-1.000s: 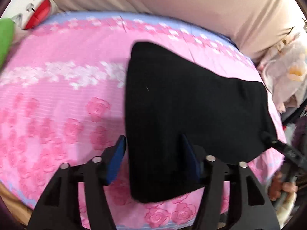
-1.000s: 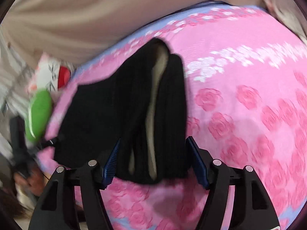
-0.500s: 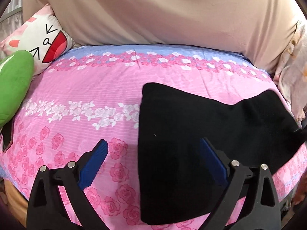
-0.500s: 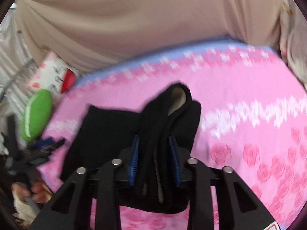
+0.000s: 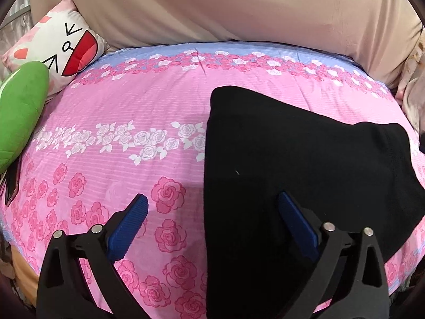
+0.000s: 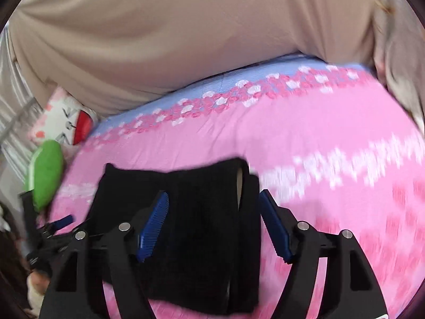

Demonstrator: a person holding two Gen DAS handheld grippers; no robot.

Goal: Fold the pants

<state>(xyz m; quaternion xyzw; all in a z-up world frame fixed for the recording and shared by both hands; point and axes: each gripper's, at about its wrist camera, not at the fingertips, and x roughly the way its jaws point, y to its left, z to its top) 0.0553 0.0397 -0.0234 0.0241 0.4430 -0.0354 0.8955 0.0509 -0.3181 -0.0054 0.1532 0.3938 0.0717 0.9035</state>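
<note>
Pants (image 5: 292, 164): black, folded flat on the pink sheet (image 5: 132, 111), toward its right side
Left gripper (image 5: 212, 212): jaws wide apart, holding nothing, above the pants' left edge
Right gripper (image 6: 213, 207): jaws apart, straddling the folded waistband end, not clamped
Background: green plush (image 5: 18, 111) and pillow (image 5: 61, 42) at left

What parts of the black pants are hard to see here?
- Folded black fabric pants: near edge cut off by the left wrist picture's bottom, behind the left tongs.
- Right wrist view: motion blur smears the pink rose bedsheet; right tongs cover the pants' near part.
</note>
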